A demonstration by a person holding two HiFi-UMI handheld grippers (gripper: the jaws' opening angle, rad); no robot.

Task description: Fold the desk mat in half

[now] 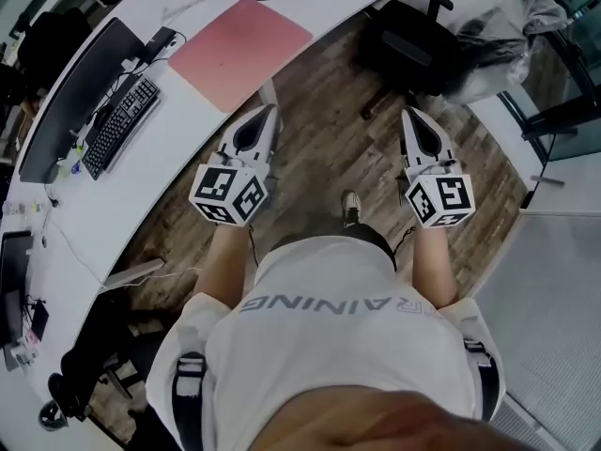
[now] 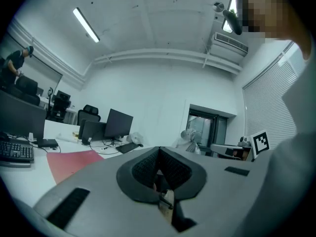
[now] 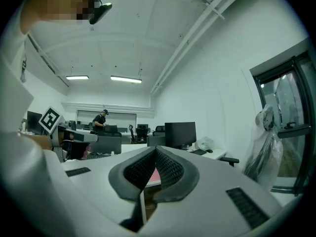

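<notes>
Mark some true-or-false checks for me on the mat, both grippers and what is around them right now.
1. The pink desk mat lies flat and unfolded on the white desk. True.
2. The left gripper is clamped on the mat's edge. False: its jaws are together on nothing, and it is held over the wood floor, apart from the mat.
3. The right gripper has its jaws together and holds nothing. True.
4. The black keyboard lies on top of the mat. False: it lies on the bare desk beside the mat, apart from it.
5. A black office chair stands beyond the right gripper. True.
</notes>
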